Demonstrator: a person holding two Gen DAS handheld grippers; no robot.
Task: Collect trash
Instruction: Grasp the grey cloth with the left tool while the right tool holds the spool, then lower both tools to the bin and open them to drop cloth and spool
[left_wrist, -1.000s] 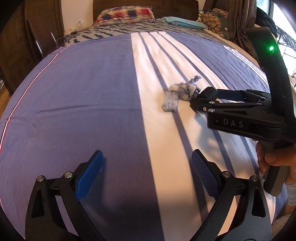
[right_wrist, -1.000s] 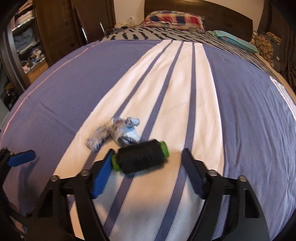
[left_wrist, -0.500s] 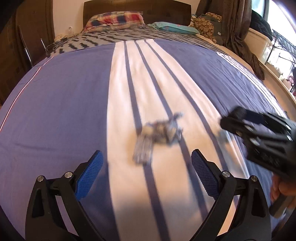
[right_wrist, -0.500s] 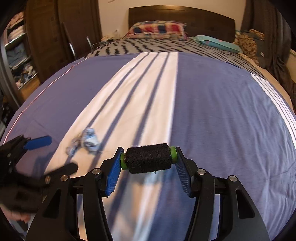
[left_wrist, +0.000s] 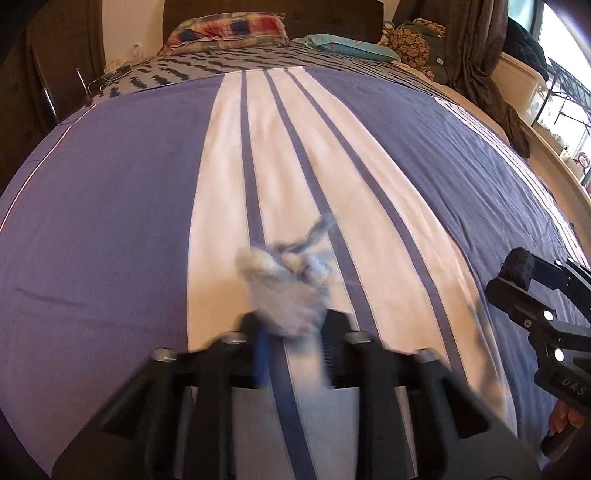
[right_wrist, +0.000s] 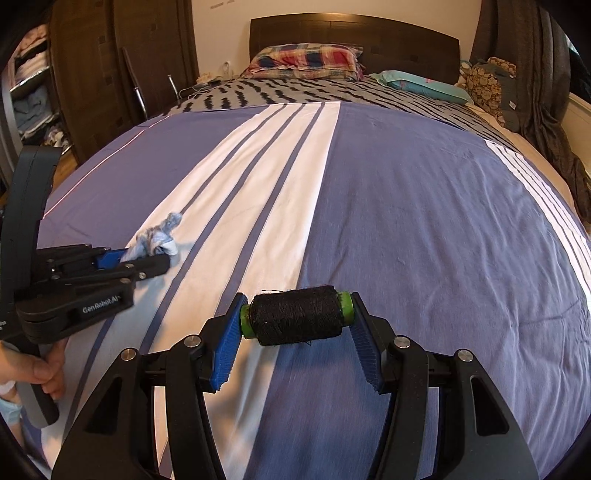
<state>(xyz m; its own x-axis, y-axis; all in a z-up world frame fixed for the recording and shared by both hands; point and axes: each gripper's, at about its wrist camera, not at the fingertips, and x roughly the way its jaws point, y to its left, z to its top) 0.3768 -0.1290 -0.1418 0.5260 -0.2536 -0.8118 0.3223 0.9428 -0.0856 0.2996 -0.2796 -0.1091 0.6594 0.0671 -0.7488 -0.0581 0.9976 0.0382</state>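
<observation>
At the far left of the right wrist view, a dark wooden wardrobe (right_wrist: 122, 66) fills the upper corner, and below it the left gripper (right_wrist: 147, 260) reaches in from the left edge, a bare hand (right_wrist: 37, 369) wrapped around its handle in the lower left. Its two fingers are clenched on a crumpled blue-and-white rag (right_wrist: 157, 242), which lies on the white band of the striped bedspread (right_wrist: 424, 206), its twisted tail sticking up and away from the fingers. In the left wrist view the same wad (left_wrist: 288, 284) sits low at centre, pinched between blurred blue-padded fingers (left_wrist: 262, 354), directly over the white stripes. Moving right, the right gripper (right_wrist: 295, 325) occupies the bottom centre of its own view, grasping a spool of black thread (right_wrist: 295, 314) endwise, the blue pads pressed to the green spool ends; it is held over the line where the white band meets the purple. At the upper centre a plaid pillow (right_wrist: 306, 61) rests against the dark headboard (right_wrist: 354, 33), with a teal pillow (right_wrist: 421, 86) to its right, and a brown curtain (right_wrist: 543, 92) hangs at the far right.
</observation>
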